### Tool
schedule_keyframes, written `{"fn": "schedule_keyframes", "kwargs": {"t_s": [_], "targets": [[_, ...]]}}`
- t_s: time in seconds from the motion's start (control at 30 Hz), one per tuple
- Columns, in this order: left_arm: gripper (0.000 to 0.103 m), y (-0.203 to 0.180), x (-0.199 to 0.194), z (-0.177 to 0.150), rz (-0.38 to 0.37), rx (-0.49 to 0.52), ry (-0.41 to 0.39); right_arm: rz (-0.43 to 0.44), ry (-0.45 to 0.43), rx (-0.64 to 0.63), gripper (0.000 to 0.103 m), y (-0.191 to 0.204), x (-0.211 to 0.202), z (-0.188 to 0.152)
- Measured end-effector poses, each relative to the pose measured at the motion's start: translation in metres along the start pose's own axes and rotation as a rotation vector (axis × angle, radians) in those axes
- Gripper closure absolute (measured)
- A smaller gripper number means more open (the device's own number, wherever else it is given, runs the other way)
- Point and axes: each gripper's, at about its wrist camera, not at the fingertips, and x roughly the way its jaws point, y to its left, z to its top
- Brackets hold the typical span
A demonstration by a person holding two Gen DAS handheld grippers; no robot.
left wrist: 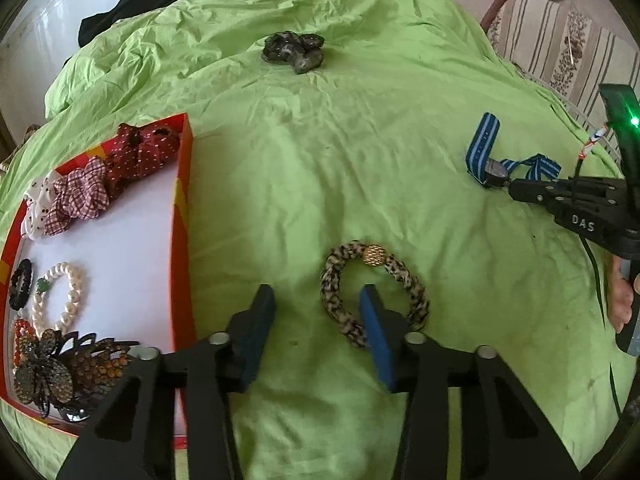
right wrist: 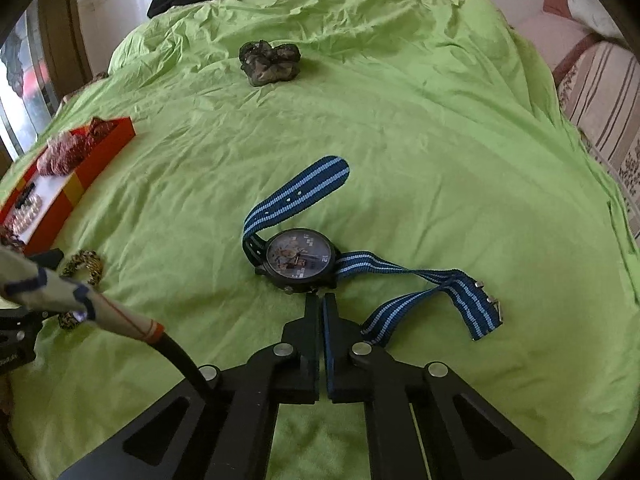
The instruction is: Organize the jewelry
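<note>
A leopard-print bracelet (left wrist: 412,280) with a gold bead lies on the green sheet. My left gripper (left wrist: 318,298) is open; its right finger stands inside the bracelet's ring and its left finger outside it. A watch (right wrist: 300,260) with a blue striped strap lies further right; it also shows in the left wrist view (left wrist: 495,170). My right gripper (right wrist: 321,300) is shut and empty, its tips just short of the watch case. A red-walled box (left wrist: 182,216) at left holds scrunchies, a pearl bracelet (left wrist: 64,296) and hair clips.
A dark camouflage scrunchie (left wrist: 294,51) lies far back on the green sheet (left wrist: 360,128). A black garment (left wrist: 132,8) lies at the bed's far left. A striped sofa (left wrist: 560,40) stands to the right.
</note>
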Motion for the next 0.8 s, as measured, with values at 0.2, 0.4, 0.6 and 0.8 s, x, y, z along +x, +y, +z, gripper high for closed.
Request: {"fn": "schedule_keyframes", "kwargs": {"t_s": [0.2,0.4,0.6,0.8], "targets": [[0.071,0.004,0.002,0.003,-0.013,-0.027,0.013,0.110,-0.003,0.108,0.102,-0.016,-0.006,0.000],[0.059,-0.007,0.013,0.007,0.050,0.024,0.016,0.085,0.012,0.129,0.102,-0.017,0.002,-0.002],[0.061,-0.008,0.016,0.010,0.073,0.008,0.015,0.053,0.001,0.113,0.102,-0.014,0.006,-0.002],[0.093,-0.018,-0.004,0.002,-0.032,0.029,-0.024,0.049,-0.002,0.111,0.102,-0.015,0.006,-0.003]]}}
